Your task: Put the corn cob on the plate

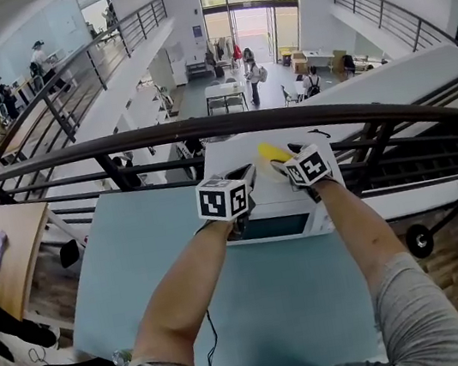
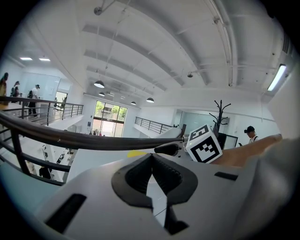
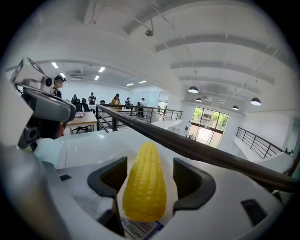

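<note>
The yellow corn cob [image 3: 144,185] lies lengthwise between the jaws of my right gripper [image 3: 149,171], which stand open with a gap on each side of it. It rests on a white surface with a printed label under its near end; I cannot make out a plate's rim. From the head view, the corn cob [image 1: 273,152] sits on top of a white box-like appliance [image 1: 278,206], with the right gripper [image 1: 285,161] around it. My left gripper [image 1: 245,177] hovers just to its left, and its fingertips meet with nothing held [image 2: 151,157].
The appliance stands at the far edge of a light blue table [image 1: 138,262]. A dark metal railing [image 1: 228,124] runs close behind it, with an open drop to a lower floor beyond. A wooden table [image 1: 5,250] stands off to the left.
</note>
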Tool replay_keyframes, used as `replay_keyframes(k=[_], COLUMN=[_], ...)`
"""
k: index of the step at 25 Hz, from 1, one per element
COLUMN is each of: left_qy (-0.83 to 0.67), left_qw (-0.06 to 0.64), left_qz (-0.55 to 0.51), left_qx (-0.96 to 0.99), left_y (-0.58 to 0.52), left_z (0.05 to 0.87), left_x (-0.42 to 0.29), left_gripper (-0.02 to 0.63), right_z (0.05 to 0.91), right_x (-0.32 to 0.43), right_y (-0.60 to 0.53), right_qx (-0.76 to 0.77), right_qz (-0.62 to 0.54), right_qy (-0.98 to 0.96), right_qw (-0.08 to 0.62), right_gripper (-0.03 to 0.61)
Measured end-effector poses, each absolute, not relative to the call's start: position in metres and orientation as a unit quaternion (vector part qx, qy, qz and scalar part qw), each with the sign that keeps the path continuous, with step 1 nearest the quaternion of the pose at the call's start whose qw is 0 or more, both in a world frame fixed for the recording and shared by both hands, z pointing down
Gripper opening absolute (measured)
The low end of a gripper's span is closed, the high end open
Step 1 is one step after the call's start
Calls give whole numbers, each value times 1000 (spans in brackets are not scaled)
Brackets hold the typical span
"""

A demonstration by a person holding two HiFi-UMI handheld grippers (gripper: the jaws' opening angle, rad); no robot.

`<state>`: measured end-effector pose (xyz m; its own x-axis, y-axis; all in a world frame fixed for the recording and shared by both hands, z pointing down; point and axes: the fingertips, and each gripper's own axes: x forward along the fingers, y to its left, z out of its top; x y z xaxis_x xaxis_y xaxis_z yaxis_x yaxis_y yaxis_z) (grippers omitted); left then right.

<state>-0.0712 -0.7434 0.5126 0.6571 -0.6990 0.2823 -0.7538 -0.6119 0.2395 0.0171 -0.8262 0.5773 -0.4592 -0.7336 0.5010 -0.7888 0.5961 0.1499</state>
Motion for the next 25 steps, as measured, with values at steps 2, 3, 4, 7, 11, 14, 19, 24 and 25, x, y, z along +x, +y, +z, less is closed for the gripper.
replay_keyframes(k=[2,3,4,7,11,14,19,24,25], left_qy=[-408,-409,-410,-412,-410,-410,-413,-419,-421], left_qw=[168,167,166,165,162,156,152,141,139], left_qz=[82,83,83,84,83,84,79,76,76], left_qx=[894,893,893,892,894,895,895,893,893], left_y=[-742,-741,-740,-738,-731,-724,-711,-697,-694], left_z=[511,510,510,507,497,488,467,443,437], left_x=[-70,-70,-70,-66,-61,-60,-54,-49,-49], left_gripper=[17,17,17,17,17,17,17,17,17], right_z=[574,572,570,563,546,531,504,473,465], right_x=[19,21,22,26,28,32,46,63,67], right_y=[-823,-822,-821,-816,-809,-800,-782,-759,-754], right_qx=[447,447,447,446,449,454,459,470,473], right_qz=[50,49,49,46,47,45,38,32,29], right_qy=[-853,-853,-854,-856,-860,-861,-862,-861,-860], right_qw=[264,263,262,257,239,227,212,193,188], right_gripper=[303,302,303,302,302,302,266,179,154])
